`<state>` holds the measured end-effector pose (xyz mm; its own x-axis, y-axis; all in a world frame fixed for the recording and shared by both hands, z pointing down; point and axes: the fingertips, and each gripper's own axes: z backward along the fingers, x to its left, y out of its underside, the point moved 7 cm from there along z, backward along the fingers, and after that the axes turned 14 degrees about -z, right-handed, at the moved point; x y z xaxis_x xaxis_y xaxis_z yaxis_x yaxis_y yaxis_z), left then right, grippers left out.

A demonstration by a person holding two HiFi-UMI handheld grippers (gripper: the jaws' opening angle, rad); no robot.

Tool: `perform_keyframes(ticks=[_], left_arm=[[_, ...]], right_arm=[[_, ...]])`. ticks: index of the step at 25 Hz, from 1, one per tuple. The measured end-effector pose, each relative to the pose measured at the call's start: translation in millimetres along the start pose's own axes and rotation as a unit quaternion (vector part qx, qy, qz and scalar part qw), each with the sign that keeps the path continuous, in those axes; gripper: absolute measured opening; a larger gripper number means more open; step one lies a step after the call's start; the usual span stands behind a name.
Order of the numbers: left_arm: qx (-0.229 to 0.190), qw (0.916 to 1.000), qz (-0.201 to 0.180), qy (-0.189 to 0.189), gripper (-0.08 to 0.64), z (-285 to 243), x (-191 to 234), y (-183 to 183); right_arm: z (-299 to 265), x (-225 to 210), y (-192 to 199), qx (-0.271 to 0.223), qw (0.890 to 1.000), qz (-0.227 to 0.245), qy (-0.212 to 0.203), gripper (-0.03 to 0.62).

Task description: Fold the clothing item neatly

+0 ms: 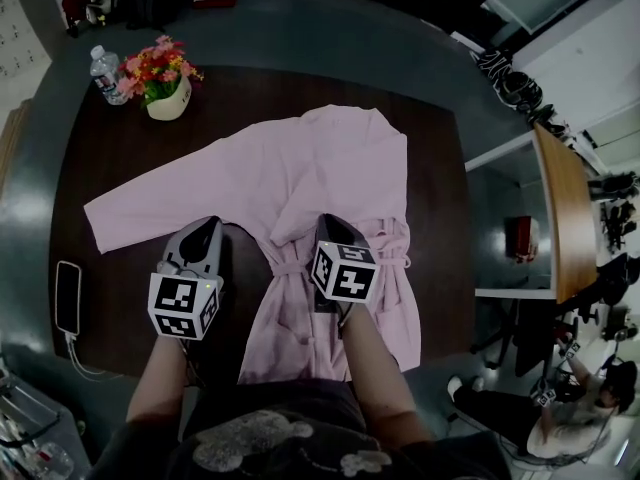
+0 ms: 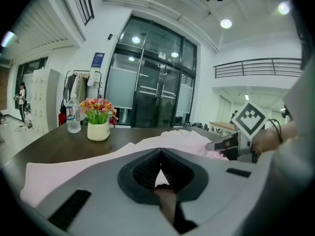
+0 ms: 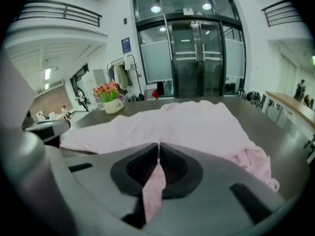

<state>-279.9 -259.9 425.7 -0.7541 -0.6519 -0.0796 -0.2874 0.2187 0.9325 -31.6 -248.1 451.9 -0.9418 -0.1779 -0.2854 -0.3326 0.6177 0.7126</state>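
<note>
Head view: pink robe (image 1: 300, 168) lay spread on the dark table (image 1: 120, 158), collar at the far side, hem at the near edge. One sleeve (image 1: 140, 203) stretched out flat toward the table's left. The opposite side was turned in over the body and bunched near the waist tie (image 1: 395, 258), so the fold looked partly begun.

Right gripper (image 1: 335, 220) sat at the robe's middle, near the waist. Its jaws were closed on a strip of the pink cloth, probably to carry that layer across.

Left gripper (image 1: 205, 226) was just beside the robe's edge, below the sleeve, over bare table. Its jaws were pressed together with nothing I could see pinched. It was likely parked, ready to pin or take the sleeve.

Far left corner, well clear of the cloth: white pot (image 1: 168, 101) holding pink, red and yellow flowers (image 1: 158, 66). A clear bottle (image 1: 106, 74) stood beside it, fill level not readable. A phone (image 1: 68, 296) on a cable lay at the left edge.
</note>
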Motion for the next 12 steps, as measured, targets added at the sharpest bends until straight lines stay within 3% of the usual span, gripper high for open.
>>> perform_keyframes(ticks=[6, 12], left_arm=[[-0.002, 0.9998, 0.009, -0.015, 0.009, 7.1, 13.0, -2.7], [0.004, 0.9993, 0.026, -0.027, 0.009, 11.7, 22.9, 3.5]], right_arm=[[-21.0, 56.0, -68.9, -0.037, 0.996, 0.031, -0.068, 0.006], [-59.7, 117.3, -49.4, 0.035, 0.979, 0.109, -0.167, 0.035]])
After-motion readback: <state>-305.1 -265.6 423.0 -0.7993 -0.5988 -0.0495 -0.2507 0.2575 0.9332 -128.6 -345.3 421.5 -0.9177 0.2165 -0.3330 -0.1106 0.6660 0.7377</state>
